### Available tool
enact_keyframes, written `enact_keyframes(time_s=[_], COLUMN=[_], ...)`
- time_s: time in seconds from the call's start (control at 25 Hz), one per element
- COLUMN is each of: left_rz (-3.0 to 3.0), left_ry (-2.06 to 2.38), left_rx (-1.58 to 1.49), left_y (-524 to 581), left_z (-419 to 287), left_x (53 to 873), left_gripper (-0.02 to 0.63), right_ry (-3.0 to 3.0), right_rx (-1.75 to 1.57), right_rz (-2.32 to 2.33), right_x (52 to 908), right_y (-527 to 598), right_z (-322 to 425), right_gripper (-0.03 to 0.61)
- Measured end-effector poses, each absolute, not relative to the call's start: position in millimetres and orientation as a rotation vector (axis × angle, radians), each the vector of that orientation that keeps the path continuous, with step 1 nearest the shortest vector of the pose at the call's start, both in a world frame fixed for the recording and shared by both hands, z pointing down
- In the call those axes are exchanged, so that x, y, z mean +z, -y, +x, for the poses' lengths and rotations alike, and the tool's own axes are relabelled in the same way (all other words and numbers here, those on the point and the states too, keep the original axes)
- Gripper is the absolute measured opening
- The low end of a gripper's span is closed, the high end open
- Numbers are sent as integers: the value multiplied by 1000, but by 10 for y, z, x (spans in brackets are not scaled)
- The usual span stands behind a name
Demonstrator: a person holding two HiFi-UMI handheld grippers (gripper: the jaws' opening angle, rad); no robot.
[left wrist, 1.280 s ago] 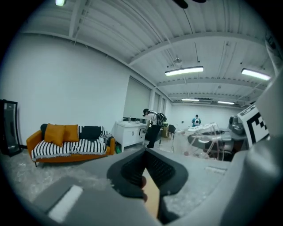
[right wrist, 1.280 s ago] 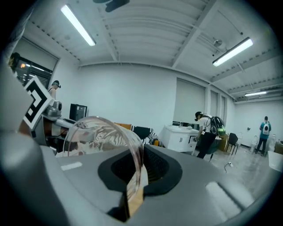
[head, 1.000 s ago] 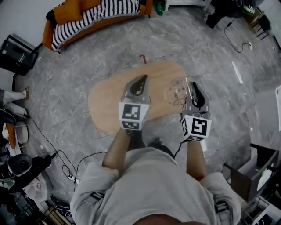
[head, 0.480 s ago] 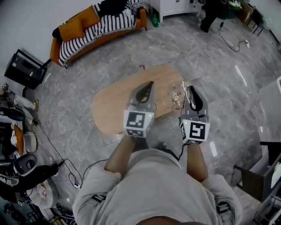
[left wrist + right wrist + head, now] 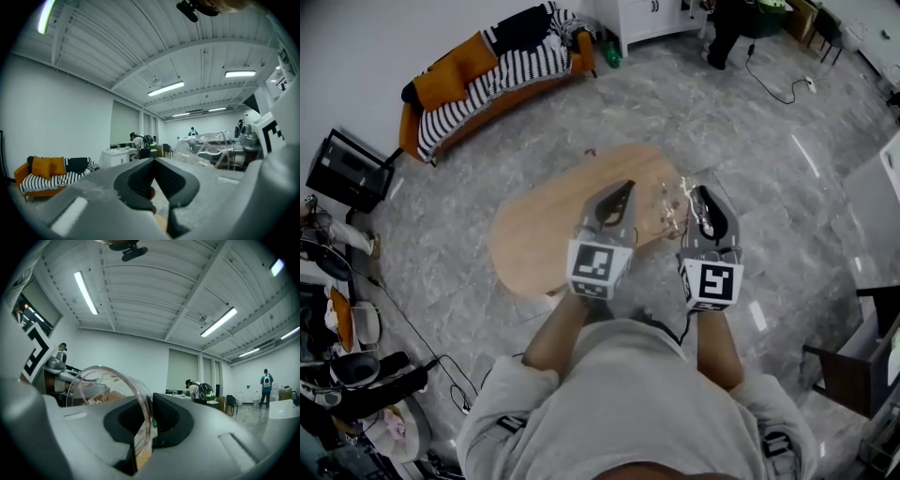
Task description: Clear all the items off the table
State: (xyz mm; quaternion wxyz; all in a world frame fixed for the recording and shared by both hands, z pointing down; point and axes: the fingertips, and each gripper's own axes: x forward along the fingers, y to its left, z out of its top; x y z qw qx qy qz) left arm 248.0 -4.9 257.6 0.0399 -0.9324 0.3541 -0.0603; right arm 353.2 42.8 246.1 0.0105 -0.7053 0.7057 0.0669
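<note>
An oval wooden table (image 5: pixel 534 225) lies below both grippers in the head view. A clear plastic container (image 5: pixel 673 199) hangs over the table's right end, and my right gripper (image 5: pixel 701 199) is shut on its rim. In the right gripper view the curved clear wall (image 5: pixel 108 380) runs down between the jaws of the right gripper (image 5: pixel 140 437). My left gripper (image 5: pixel 623 190) hovers over the table just left of the container, fingers together. From the left gripper view, the left gripper (image 5: pixel 157 201) is shut and the container (image 5: pixel 211 145) shows at the right.
An orange sofa with a striped blanket (image 5: pixel 487 66) stands at the far left, a white cabinet (image 5: pixel 647 14) behind it. A small red thing (image 5: pixel 590 151) lies on the floor past the table. A black box (image 5: pixel 347 173) and cables (image 5: pixel 422 337) sit at the left.
Both grippers have kept their places over the table's right end while the head view shifted. The clear container stays held in the right gripper.
</note>
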Motion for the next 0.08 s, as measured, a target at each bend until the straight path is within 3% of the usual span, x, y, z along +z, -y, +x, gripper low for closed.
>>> enact_keyframes(time_s=[0.08], left_rz=[-2866], left_ry=[-1061], left_rx=[-203], left_y=[-53], left_z=[2561], left_x=[2611], left_gripper=[21], right_ry=[-2201], right_rx=[198], right_rz=[-2208], right_x=[2478], right_y=[-508], right_z=[3574], right_gripper=[32])
